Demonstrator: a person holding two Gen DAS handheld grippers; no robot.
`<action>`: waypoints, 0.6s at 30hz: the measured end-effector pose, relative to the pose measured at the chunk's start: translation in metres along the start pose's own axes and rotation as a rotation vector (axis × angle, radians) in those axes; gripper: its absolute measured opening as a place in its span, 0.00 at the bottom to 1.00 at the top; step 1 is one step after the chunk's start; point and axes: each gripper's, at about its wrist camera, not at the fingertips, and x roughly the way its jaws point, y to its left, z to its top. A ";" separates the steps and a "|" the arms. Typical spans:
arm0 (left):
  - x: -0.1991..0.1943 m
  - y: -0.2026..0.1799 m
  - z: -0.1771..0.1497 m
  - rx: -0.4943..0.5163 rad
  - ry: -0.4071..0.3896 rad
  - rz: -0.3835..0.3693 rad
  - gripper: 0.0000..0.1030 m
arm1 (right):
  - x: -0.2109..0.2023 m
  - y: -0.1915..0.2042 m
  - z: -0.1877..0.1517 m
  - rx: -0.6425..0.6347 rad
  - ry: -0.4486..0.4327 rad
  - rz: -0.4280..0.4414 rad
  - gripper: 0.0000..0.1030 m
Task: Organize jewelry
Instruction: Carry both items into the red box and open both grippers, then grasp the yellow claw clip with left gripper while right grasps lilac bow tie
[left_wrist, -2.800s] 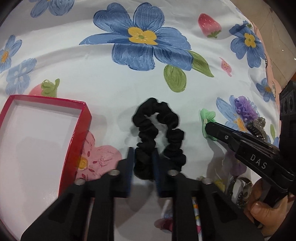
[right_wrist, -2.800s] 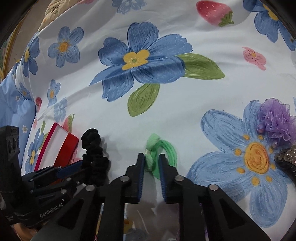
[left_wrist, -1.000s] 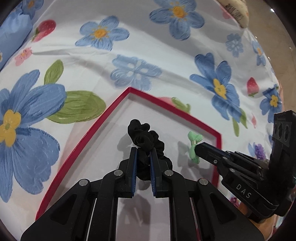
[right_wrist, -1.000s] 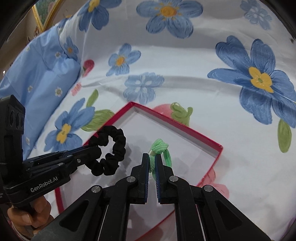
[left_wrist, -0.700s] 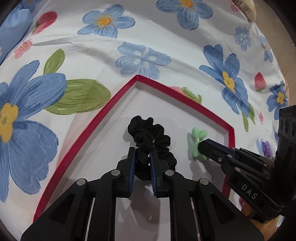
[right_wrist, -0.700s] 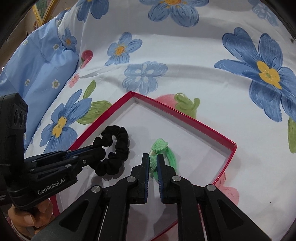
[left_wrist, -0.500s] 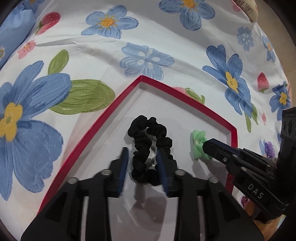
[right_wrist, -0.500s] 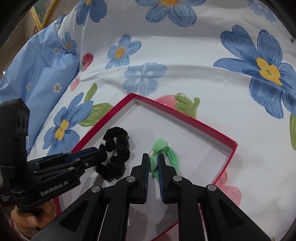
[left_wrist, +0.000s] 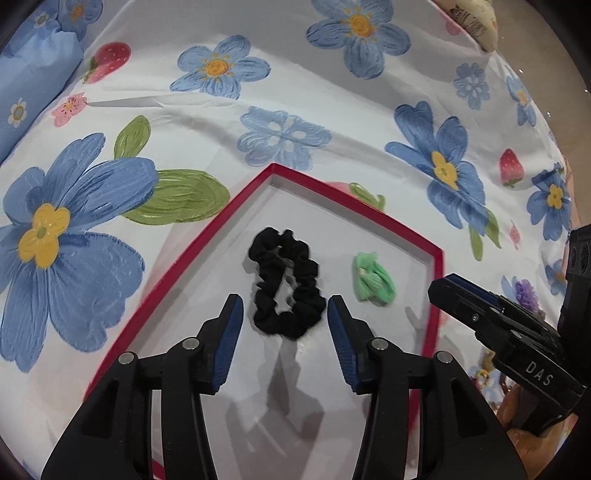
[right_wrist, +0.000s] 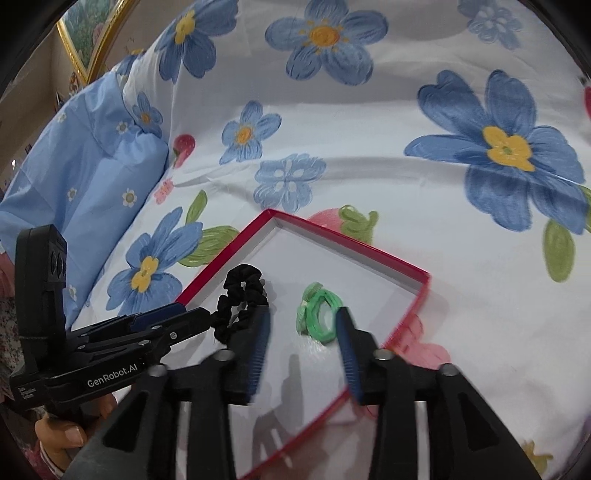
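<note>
A black scrunchie (left_wrist: 286, 282) lies inside the red-rimmed white box (left_wrist: 325, 186). A green hair tie (left_wrist: 373, 277) lies to its right in the same box. My left gripper (left_wrist: 285, 313) is open just behind the black scrunchie, holding nothing. My right gripper (right_wrist: 303, 325) is open, its jaws on either side of the green hair tie (right_wrist: 320, 313), not gripping it. The right gripper shows at the right of the left wrist view (left_wrist: 454, 288). The left gripper shows at the left of the right wrist view (right_wrist: 184, 317), beside the black scrunchie (right_wrist: 242, 306).
The box (right_wrist: 351, 240) sits on a white bedsheet with blue flowers (left_wrist: 280, 136). A light blue pillow (right_wrist: 85, 166) lies at the left. A purple hair piece (left_wrist: 526, 291) and other small accessories lie right of the box, partly hidden by the right gripper.
Both grippers carried their hair ties over the box and opened. The black scrunchie and the green hair tie now lie released on the box floor.
</note>
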 end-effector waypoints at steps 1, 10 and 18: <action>-0.004 -0.003 -0.002 0.002 -0.003 -0.005 0.48 | -0.006 -0.002 -0.002 0.005 -0.006 -0.004 0.42; -0.029 -0.029 -0.022 0.020 -0.021 -0.057 0.56 | -0.051 -0.023 -0.025 0.067 -0.044 -0.024 0.43; -0.043 -0.062 -0.043 0.061 -0.016 -0.108 0.61 | -0.098 -0.046 -0.045 0.122 -0.105 -0.064 0.46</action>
